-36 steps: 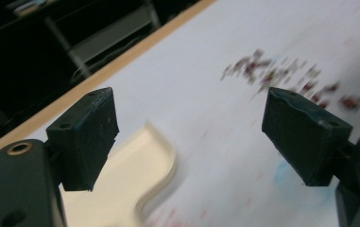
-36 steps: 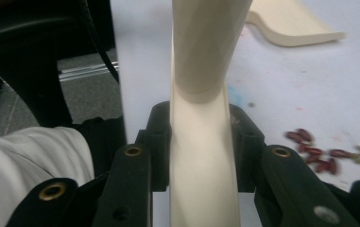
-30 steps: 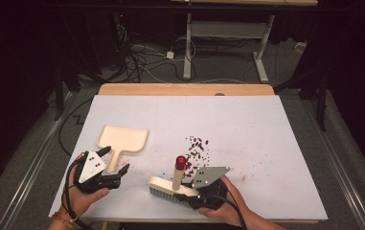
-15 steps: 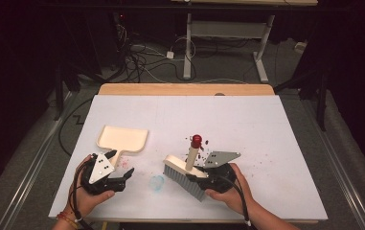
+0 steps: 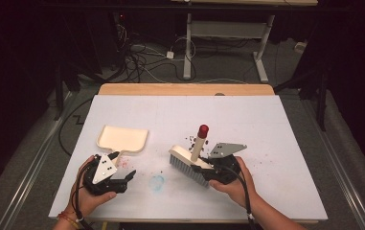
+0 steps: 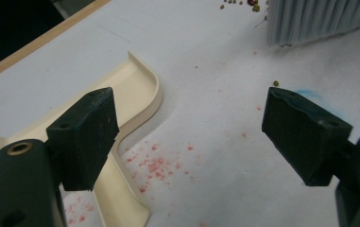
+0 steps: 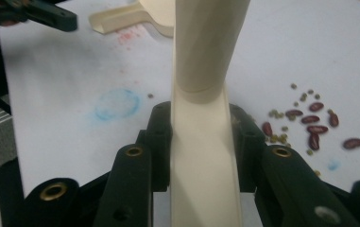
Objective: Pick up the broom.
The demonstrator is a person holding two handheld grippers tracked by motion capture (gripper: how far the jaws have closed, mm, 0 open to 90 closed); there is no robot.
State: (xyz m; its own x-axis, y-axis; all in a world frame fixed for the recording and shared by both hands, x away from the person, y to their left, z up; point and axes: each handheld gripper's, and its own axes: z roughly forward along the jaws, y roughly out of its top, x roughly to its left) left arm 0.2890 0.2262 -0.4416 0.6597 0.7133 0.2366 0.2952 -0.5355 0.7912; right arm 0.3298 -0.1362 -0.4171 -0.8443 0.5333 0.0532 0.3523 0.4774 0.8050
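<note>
A cream hand brush [image 5: 192, 155] with a red-tipped handle [image 5: 202, 130] stands tilted on the white table, bristles [image 5: 185, 166] down. My right gripper [image 5: 209, 169] is shut on its handle; in the right gripper view the jaws [image 7: 201, 137] clamp the cream handle [image 7: 206, 47] from both sides. Red beans and small green peas [image 7: 310, 124] lie scattered just right of the brush. A cream dustpan [image 5: 122, 138] lies flat at the left. My left gripper [image 5: 124, 176] hovers open by the dustpan's handle, with bare table between its pads [image 6: 192, 108] and the dustpan [image 6: 132, 92] to their left.
A blue smudge [image 5: 156, 182] and pink stains [image 6: 156, 163] mark the white table top [image 5: 276, 124]. The table's wooden far edge [image 5: 185, 89] borders a dark floor with cables and a desk frame [image 5: 228, 43].
My right gripper has carried the brush to the right and farther from the front edge, up to the bean pile, uncovering the blue smudge. The left gripper has hardly moved.
</note>
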